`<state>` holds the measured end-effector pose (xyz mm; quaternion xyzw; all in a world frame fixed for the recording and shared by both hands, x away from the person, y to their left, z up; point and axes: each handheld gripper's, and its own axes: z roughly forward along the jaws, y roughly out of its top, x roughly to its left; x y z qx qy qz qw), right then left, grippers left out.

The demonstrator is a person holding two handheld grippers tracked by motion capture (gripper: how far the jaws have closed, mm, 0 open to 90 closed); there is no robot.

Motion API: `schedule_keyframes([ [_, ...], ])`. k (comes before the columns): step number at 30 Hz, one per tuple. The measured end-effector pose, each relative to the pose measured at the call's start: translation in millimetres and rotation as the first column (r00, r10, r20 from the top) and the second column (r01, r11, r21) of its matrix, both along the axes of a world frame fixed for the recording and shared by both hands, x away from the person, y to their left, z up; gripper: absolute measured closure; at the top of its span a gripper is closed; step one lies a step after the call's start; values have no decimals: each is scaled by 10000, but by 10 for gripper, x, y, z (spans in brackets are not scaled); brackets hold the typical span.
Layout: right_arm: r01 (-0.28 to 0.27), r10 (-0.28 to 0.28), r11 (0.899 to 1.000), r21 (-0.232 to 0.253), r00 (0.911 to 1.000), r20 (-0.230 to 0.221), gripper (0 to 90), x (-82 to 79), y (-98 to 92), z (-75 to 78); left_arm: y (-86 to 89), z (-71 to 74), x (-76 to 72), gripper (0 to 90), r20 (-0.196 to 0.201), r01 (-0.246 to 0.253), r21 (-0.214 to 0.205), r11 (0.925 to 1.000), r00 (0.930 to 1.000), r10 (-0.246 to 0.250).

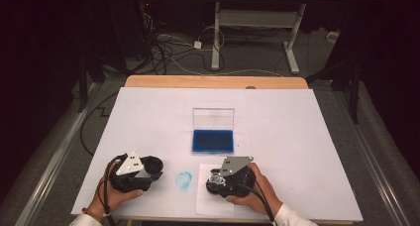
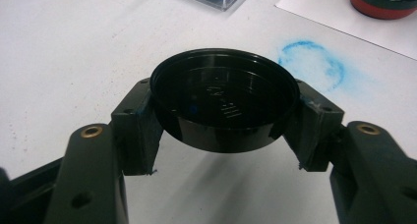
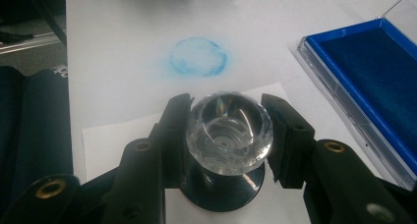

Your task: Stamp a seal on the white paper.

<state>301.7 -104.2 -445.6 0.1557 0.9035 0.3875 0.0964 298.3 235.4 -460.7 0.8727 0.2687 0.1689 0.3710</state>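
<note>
We see a person's two hands low over a white sheet that covers the wooden table (image 1: pixel 213 81), each holding a black two-jaw gripper. The left gripper (image 2: pixel 223 121) is clamped on a round, shallow black plastic cap (image 2: pixel 223 98): in the left gripper view its two jaws press on the cap's opposite sides, and the cap's hollow side faces the camera, held just above the white surface. From above, the same left gripper (image 1: pixel 148 167) sits near the table's front left, with its grey three-cornered plate on top.

The right gripper (image 3: pixel 228 135) is closed on the clear faceted crystal knob (image 3: pixel 230 130) of a stamp, whose dark round base (image 3: pixel 223 189) stands on a small white sheet of paper (image 3: pixel 113 143). In the high view that right gripper (image 1: pixel 217 179) is over this paper slip at the front centre of the table.

Between the two grippers lies a smudged round blue ink mark (image 1: pixel 184 180) on the white cover (pale in the middle, darker at its rim). It is near the paper slip but apart from it.

Farther back, at the table's middle, an open blue ink pad in a clear plastic case (image 1: pixel 213 141) lies flat, its transparent lid (image 1: pixel 213 118) standing upright behind it. In the right gripper view the pad is just off to the right of the stamp, not touching it.
</note>
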Motion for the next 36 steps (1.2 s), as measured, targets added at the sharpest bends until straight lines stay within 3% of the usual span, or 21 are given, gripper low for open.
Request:
schedule_keyframes([
  [8,-100,102,9994,334,9999,-43,575,17,-38,-38,-8,-2,-9,365,-9,17,18,10000,10000,-17],
  [19,-179,190,9991,385,9994,-275,575,47,-48,-39,-6,9,-17,365,12,-18,-50,10000,10000,18],
  [36,-161,167,9994,294,9996,-214,574,31,-34,-40,-3,8,-21,365,6,-3,-25,10000,10000,3],
])
